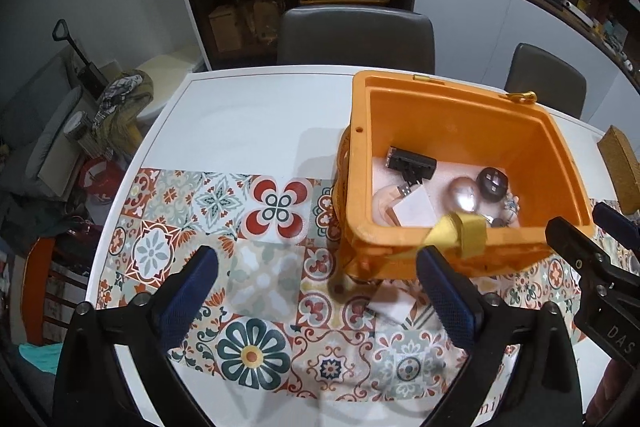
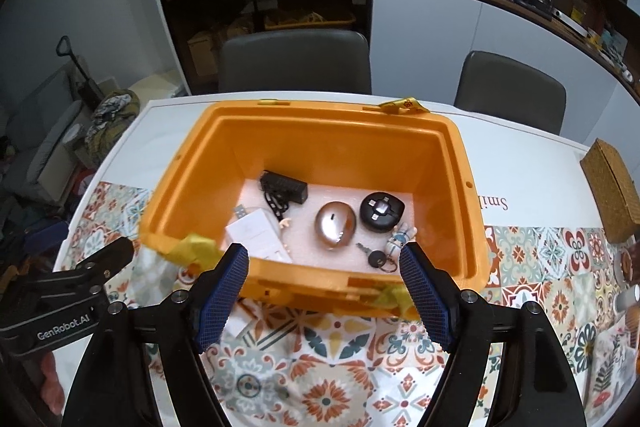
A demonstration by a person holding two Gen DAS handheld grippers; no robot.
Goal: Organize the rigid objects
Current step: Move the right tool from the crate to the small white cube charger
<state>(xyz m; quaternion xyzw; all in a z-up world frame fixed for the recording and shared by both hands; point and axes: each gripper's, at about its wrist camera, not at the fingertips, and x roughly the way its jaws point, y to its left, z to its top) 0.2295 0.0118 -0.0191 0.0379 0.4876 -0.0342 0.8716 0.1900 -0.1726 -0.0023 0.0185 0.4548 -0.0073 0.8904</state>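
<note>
Both sets of fingers stand apart and empty, left gripper (image 1: 318, 291) beside, right gripper (image 2: 324, 291) before the orange plastic bin (image 2: 460, 163) on the patterned tabletop (image 1: 256, 287). Beyond the right fingers, inside, lie a silver oval mouse (image 2: 335, 225), a black round adapter (image 2: 382, 211) and a keyring (image 2: 378, 259). Whatever goes in next should probably be lowered clear of the rim.

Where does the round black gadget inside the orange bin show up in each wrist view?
Left wrist: the round black gadget lies at the bin's far right, just right of the shiny metal dome.
Right wrist: it sits right of centre on the bin floor, again just right of the dome.
Shared landmark: the orange bin with yellow tape on its rim.
</note>
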